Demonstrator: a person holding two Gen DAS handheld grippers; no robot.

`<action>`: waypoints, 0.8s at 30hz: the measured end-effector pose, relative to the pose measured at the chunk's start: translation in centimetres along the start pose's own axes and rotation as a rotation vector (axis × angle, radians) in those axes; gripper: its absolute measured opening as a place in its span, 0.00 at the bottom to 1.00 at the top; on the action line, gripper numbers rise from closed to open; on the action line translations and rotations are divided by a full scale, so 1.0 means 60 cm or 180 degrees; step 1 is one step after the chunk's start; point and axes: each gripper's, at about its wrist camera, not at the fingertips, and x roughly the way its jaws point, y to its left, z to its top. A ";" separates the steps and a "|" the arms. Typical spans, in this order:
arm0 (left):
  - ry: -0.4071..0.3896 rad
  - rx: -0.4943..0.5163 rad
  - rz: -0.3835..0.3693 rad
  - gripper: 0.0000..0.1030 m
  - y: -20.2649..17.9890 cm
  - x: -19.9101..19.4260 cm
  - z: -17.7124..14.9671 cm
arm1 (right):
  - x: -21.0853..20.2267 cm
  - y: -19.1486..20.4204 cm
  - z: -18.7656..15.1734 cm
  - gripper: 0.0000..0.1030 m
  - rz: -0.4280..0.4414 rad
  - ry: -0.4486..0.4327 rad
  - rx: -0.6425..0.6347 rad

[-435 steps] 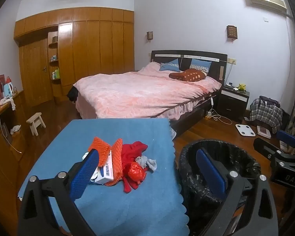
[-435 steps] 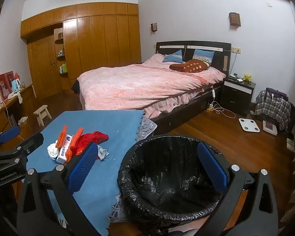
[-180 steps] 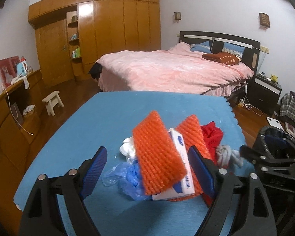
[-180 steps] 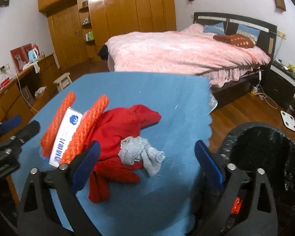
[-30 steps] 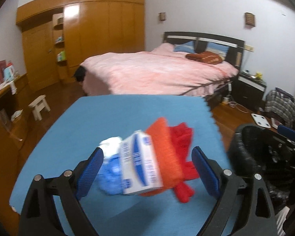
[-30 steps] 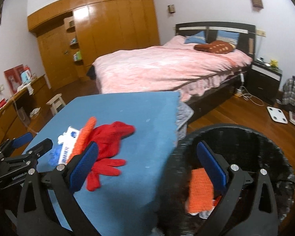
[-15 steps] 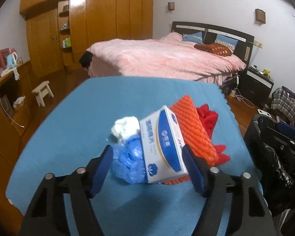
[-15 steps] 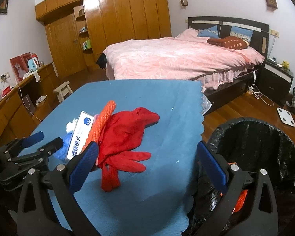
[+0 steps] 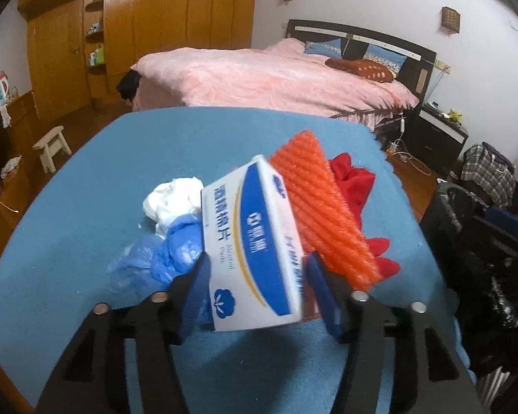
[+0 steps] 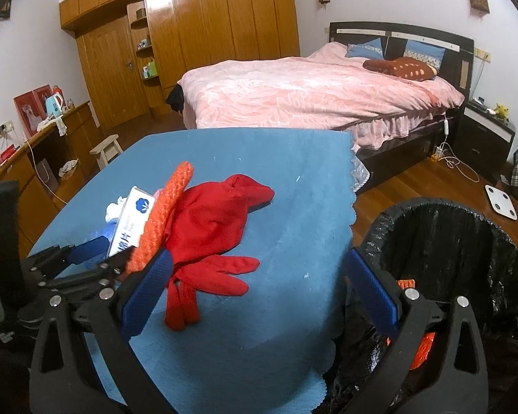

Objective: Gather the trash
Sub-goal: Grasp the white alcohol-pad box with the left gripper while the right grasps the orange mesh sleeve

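The trash bin, lined in black, stands off the surface's right edge and already holds at least 1 orange piece, so collection is partly done. Left on the blue surface, toward its left edge, are a white-and-blue box, an orange foam net touching the box, red gloves, a blue plastic bag and a white wad.

The left gripper is closing its jaws around the box, which sits between them; whether the pads press it yet is hard to tell through the blur. The right gripper holds its jaws wide and empty, near the surface's right edge.

Most of the bin's bottom is dark, so its full contents are unclear. The bag and wad lie partly hidden behind the box.
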 end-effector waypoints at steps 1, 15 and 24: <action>0.0007 -0.0010 -0.0008 0.61 0.001 0.004 -0.002 | 0.000 -0.001 0.000 0.94 -0.0002 0.0003 -0.0005; -0.0069 -0.0138 -0.0085 0.44 0.011 -0.003 0.012 | 0.003 0.005 0.010 0.94 0.0022 -0.0010 -0.0056; -0.0236 -0.0200 -0.0020 0.35 0.035 -0.048 0.030 | -0.002 0.025 0.022 0.94 0.0101 -0.0079 -0.0081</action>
